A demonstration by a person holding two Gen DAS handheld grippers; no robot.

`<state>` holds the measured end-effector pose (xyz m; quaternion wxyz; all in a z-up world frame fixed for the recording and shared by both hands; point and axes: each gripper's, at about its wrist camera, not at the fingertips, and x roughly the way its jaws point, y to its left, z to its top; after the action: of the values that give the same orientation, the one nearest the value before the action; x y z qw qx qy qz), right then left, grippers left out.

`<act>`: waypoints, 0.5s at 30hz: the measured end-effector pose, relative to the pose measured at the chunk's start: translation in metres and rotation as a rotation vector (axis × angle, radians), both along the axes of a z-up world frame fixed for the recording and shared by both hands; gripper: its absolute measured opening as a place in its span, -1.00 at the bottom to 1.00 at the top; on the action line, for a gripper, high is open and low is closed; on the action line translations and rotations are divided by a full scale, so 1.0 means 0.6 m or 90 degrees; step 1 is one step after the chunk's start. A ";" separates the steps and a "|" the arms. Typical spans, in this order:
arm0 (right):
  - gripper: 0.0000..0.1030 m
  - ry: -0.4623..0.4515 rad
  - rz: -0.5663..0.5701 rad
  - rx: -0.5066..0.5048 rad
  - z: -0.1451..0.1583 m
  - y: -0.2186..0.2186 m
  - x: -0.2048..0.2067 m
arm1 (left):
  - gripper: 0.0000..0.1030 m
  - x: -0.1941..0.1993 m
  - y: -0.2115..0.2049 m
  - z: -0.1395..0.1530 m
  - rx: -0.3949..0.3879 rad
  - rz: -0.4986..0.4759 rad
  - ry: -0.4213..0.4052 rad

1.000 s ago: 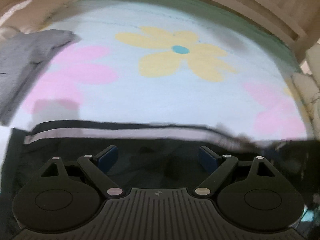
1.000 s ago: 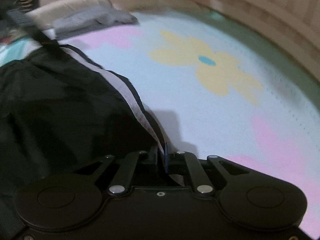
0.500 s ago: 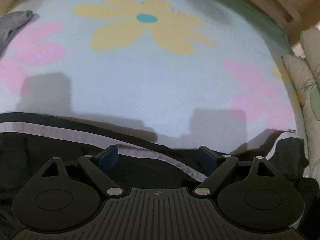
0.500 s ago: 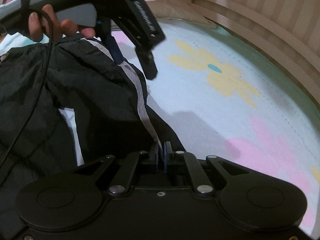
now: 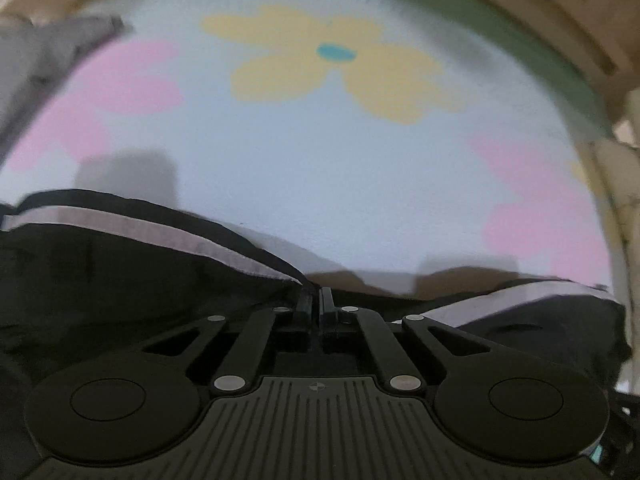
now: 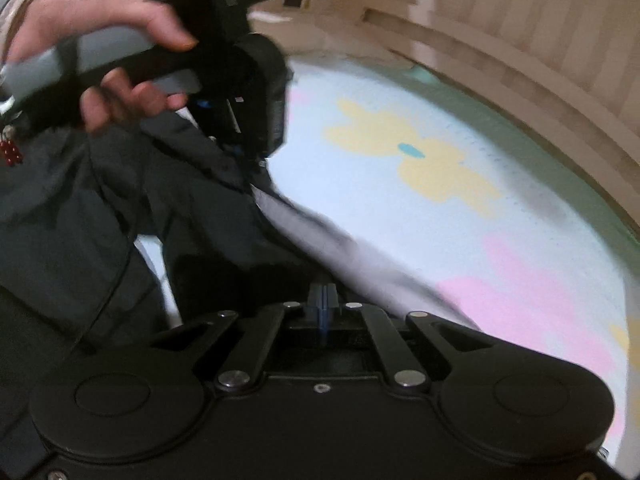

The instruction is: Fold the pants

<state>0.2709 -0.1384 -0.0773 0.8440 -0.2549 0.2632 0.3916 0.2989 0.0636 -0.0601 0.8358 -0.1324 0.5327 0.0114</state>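
Note:
The black pants [image 5: 120, 264] with a pale side stripe [image 5: 132, 224] lie bunched across a flowered bed sheet [image 5: 320, 160]. My left gripper [image 5: 316, 300] is shut on the pants' striped edge. It also shows in the right wrist view [image 6: 244, 152], held in a hand above the cloth. My right gripper [image 6: 322, 300] is shut on the pants [image 6: 100, 216] close to the stripe [image 6: 340, 252]. The cloth sags between the two grippers.
A grey garment [image 5: 48, 52] lies at the sheet's far left corner. A beige slatted bed frame [image 6: 520, 52] runs along the far side. A pale pillow [image 5: 624, 184] sits at the right edge.
My left gripper has closed on the striped edge of the pants; it was open half a second ago. The pants have lifted and shifted. My right gripper stays shut.

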 end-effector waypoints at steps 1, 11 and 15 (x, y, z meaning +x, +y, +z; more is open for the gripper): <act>-0.93 0.000 -0.003 0.006 0.010 -0.005 -0.009 | -0.95 -0.023 0.002 0.017 0.002 -0.003 -0.017; 0.12 0.126 -0.185 0.116 0.080 -0.069 -0.120 | -0.96 -0.287 0.002 0.080 0.051 0.004 -0.130; 0.19 0.125 -0.276 0.122 0.084 -0.090 -0.154 | -0.96 -0.349 -0.007 0.063 0.048 0.011 -0.115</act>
<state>0.1787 -0.1922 -0.0272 0.8990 -0.0726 0.3540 0.2475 0.0894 0.0594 -0.0224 0.8846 -0.1060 0.4534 0.0264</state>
